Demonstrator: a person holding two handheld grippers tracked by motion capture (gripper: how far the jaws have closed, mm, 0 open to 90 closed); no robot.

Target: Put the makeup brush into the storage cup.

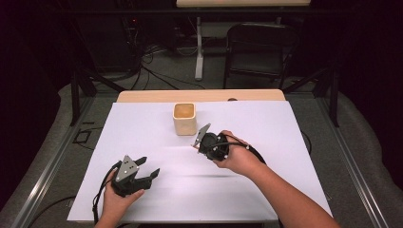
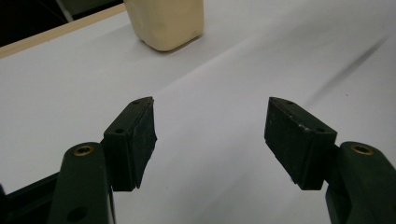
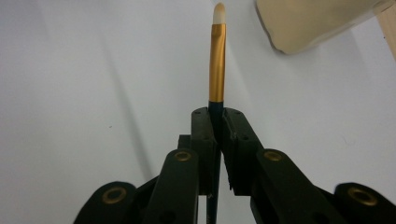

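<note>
Right gripper (image 3: 215, 122) clenched on brush (image 3: 217, 56), tip toward cup (image 1: 184, 118) at 11 o'clock. Left gripper (image 1: 148, 167) released, jaws wide, at 7 o'clock on table (image 1: 266, 190).

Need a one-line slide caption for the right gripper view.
Right gripper shut on a paintbrush, bristle tip pointing toward the cream cup on the white sheet.

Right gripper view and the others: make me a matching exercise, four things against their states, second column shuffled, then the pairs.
1. thin paintbrush with gold metal ferrule
2. cream square ceramic cup
3. left gripper
4. white paper sheet

A. fingers apart, nothing between them
B. covers the tabletop
C. clamped in the right gripper
D. upright near the far edge

Pairs: 1-C, 2-D, 3-A, 4-B
</note>
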